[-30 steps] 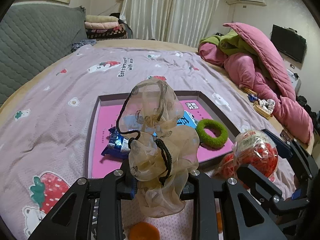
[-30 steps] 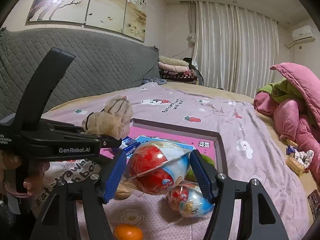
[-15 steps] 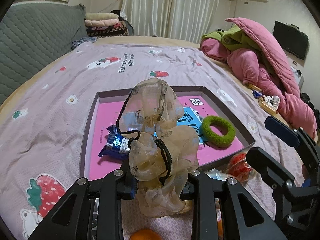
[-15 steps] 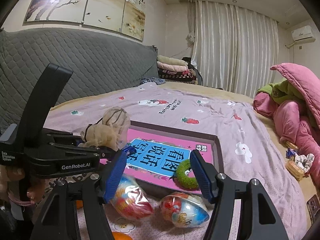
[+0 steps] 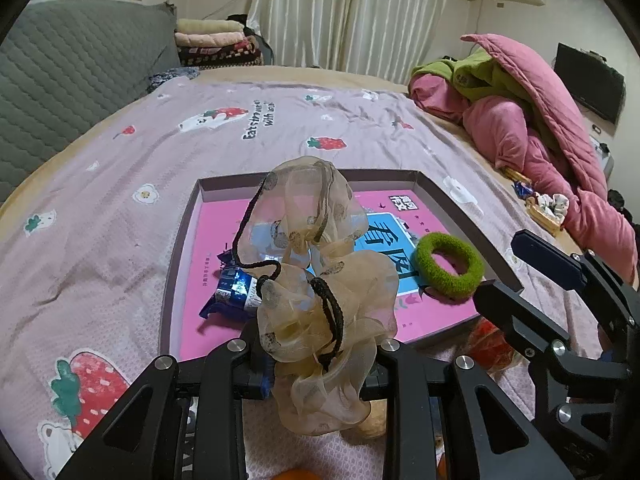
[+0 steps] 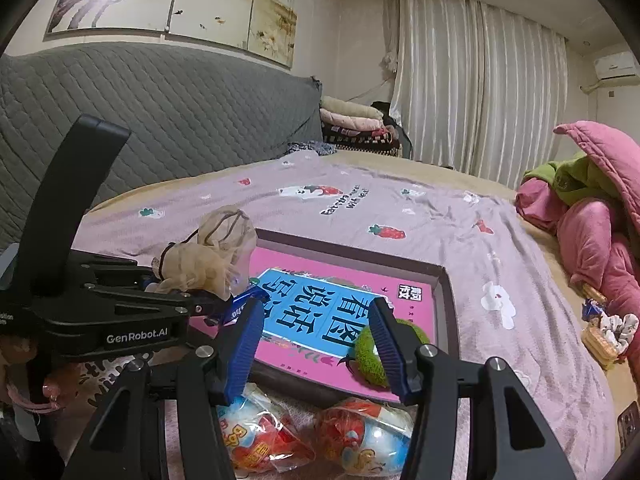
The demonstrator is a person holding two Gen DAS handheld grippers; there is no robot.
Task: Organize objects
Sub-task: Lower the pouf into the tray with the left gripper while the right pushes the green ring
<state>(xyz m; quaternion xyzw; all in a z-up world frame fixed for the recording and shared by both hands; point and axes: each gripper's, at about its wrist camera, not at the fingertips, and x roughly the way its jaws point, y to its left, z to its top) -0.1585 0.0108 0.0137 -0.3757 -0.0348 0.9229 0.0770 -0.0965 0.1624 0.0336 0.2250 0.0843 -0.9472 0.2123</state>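
- My left gripper (image 5: pixel 320 364) is clenched on a sheer beige scrunchie (image 5: pixel 320 276), which bunches up above the jaws with its black drawstring cord (image 5: pixel 332 312) looping across the front.
- In the right wrist view the same scrunchie (image 6: pixel 212 256) sits at the tip of my left gripper (image 6: pixel 208 300), over the near left part of the tray.
- My right gripper (image 6: pixel 316 344) is closing with nothing between its blue pads (image 6: pixel 244 344); they frame open air above the tray's near edge.
- The shallow tray (image 5: pixel 472 220) lies on the bed, on a mauve sheet (image 5: pixel 120 208) printed with strawberries and bears.
- Inside the tray lies a pink book with a blue panel (image 6: pixel 320 308) and large printed characters.
- A green fuzzy hair ring (image 5: pixel 448 264) rests on the book near the tray's right side; in the right wrist view it (image 6: pixel 372 356) sits partly behind my right finger.
- A blue snack packet (image 5: pixel 232 292) lies in the tray's left half, partly hidden by the scrunchie.
- 2 wrapped toy eggs, red and white in crinkled plastic, lie on the sheet just outside the tray's near edge: 1 (image 6: pixel 264 436) below my left pad, 1 (image 6: pixel 364 436) below the right.
- A heap of pink and green bedding (image 5: pixel 540 120) sits at the far right of the bed.
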